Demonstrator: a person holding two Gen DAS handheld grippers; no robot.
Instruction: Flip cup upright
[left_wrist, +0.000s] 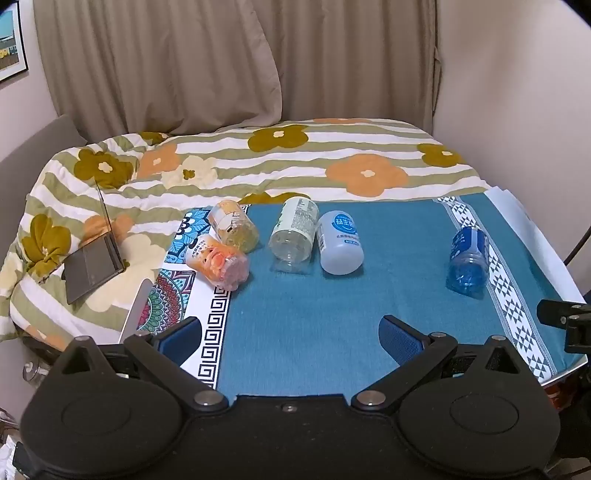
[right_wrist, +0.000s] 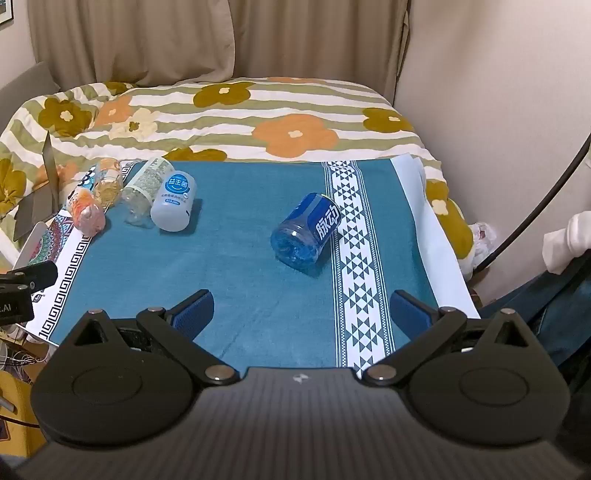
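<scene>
Several plastic cups lie on their sides on a blue cloth (left_wrist: 314, 306). A blue cup (left_wrist: 467, 256) lies alone at the right; in the right wrist view it (right_wrist: 304, 232) lies ahead, its base toward me. A white cup (left_wrist: 339, 242), a clear cup (left_wrist: 293, 230), a yellow cup (left_wrist: 232, 225) and an orange cup (left_wrist: 218, 262) lie together at the left; they also show in the right wrist view, white cup (right_wrist: 173, 206) nearest. My left gripper (left_wrist: 290, 332) is open and empty, short of the cups. My right gripper (right_wrist: 301, 308) is open and empty, short of the blue cup.
A bed with a flowered quilt (left_wrist: 258, 166) lies behind the table. An open laptop (left_wrist: 96, 258) sits on the quilt at the left. Curtains and a wall stand behind. The cloth's white patterned band (right_wrist: 351, 258) runs beside the blue cup.
</scene>
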